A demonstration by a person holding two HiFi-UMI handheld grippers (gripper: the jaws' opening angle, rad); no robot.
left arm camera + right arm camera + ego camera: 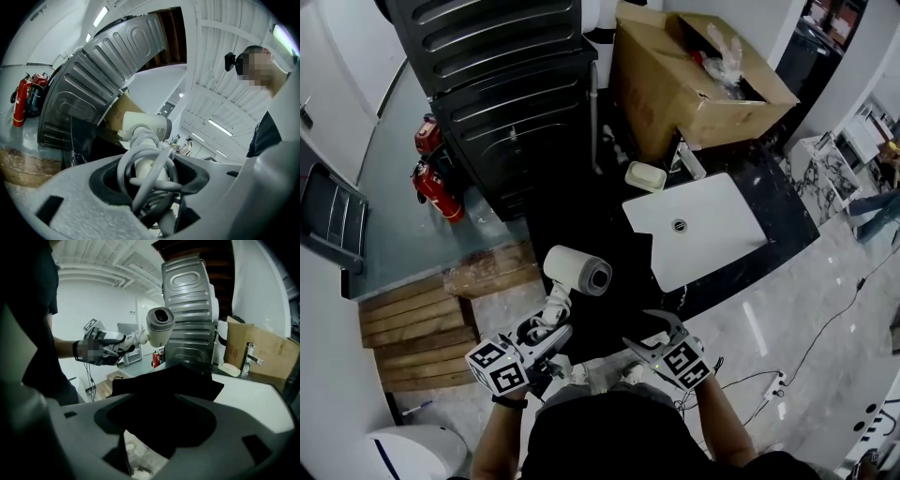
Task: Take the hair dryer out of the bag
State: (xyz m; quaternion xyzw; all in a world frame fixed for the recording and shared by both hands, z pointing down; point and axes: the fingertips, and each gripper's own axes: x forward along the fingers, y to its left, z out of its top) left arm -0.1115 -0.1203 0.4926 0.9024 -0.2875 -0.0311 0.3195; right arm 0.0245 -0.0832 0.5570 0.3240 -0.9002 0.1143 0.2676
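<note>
The left gripper [551, 323] sits at the lower left of the head view, reaching up and away from the person's body, close to level. Its jaws are closed on the handle of the hair dryer [579, 269], set fairly wide because the pale cord [140, 164] is wound in loops round the handle between them. The dryer is held clear of the bag, its white barrel and dark nozzle end pointing toward the right of the frame, above the dark counter. The person's bare forearm runs back from the gripper to the bottom edge.

The right gripper [654, 336] is at lower centre-right, tilted downward. Its jaws stand spread wide with nothing clamped. In the right gripper view the black bag [168, 380] lies flat and crumpled on the counter just ahead of and below the jaws, and the pads do not press on it. The same view shows the dryer raised in the upper middle, well apart from the bag.

The counter [769, 202] is black stone with pale veins. A white sink [712, 234] is set in it at centre right, with a faucet [689, 161] and a pale soap dish [645, 175] at its far edge. Beyond stands an open cardboard box [675, 84]. A dark ribbed metal panel [506, 75] fills the upper centre-left, with two red fire extinguishers [431, 178] beside it. Wooden boards [412, 323] lie at the left, and a glossy pale floor [806, 319] with a power strip [776, 384] lies at the right.
</note>
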